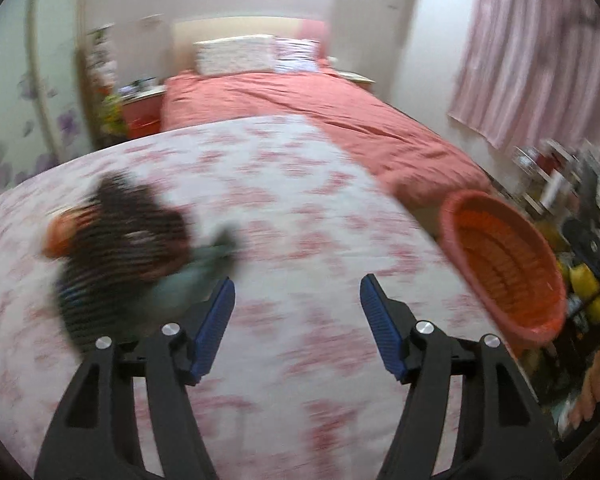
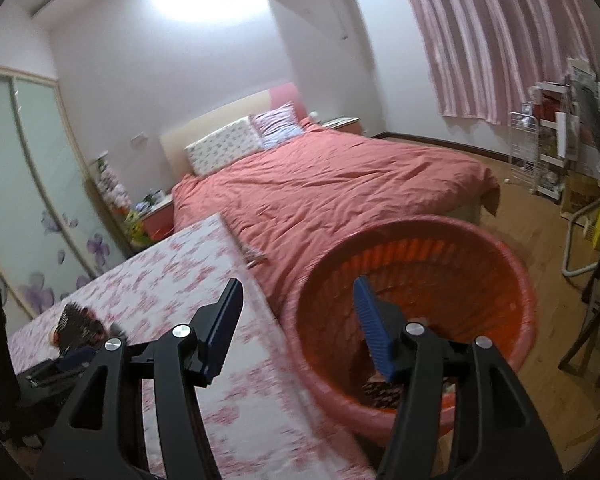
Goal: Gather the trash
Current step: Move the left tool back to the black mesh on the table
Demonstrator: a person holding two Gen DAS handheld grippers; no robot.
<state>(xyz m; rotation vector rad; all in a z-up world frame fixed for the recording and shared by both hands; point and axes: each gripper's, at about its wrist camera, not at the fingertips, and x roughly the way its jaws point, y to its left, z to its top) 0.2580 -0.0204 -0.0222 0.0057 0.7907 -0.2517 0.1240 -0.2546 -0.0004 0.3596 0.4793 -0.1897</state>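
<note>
The left gripper [image 1: 297, 296] has its jaws apart and empty over the floral tablecloth [image 1: 300, 208]. The remaining trash, a blurred dark striped wrapper bundle [image 1: 124, 236], lies just left of its left finger, so this hand is nearer. The right gripper [image 2: 298, 304], also open and empty, hangs at the orange basket [image 2: 512, 280], which seems to hold some scraps.

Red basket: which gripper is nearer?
Right. The right gripper hangs by the red basket rim, jaws open. The left gripper is over the floral cloth, basket off to its right.
</note>
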